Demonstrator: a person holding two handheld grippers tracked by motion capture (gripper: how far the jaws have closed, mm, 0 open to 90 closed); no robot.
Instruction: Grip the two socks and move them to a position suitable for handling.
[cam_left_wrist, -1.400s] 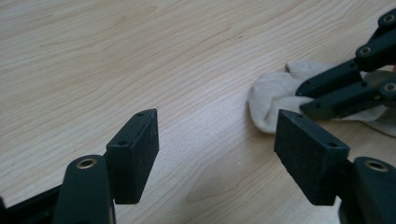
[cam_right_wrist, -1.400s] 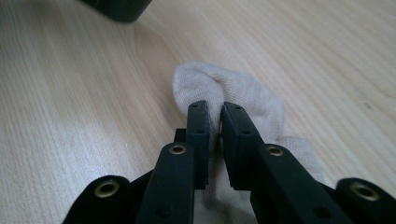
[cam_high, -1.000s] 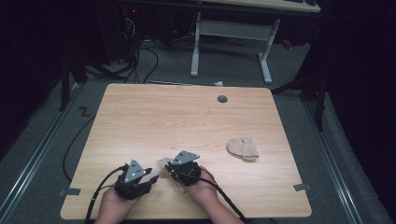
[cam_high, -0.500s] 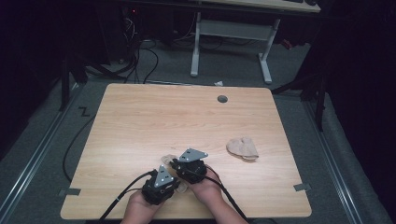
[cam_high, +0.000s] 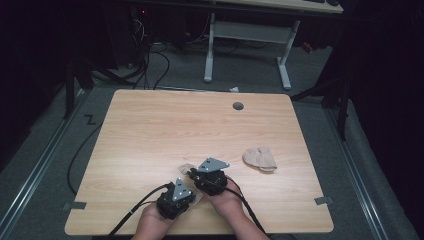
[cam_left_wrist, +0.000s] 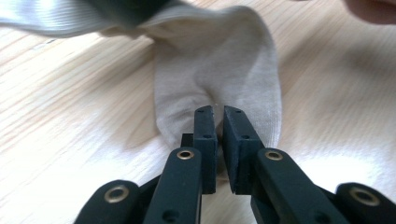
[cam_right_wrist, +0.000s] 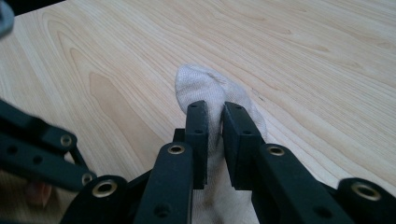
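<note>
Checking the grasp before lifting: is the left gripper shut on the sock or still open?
Shut on it. In the left gripper view, the left gripper has its jaws nearly together, pinching a fold of the sock.

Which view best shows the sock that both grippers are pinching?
The left gripper view: the sock spreads wide beyond the jaws closed on it. The right gripper view shows its rounded end, pinched. The high view shows a small patch beside the right gripper and left gripper.

A pale beige sock lies flat near the table's front edge, apparently pinched at both ends.
</note>
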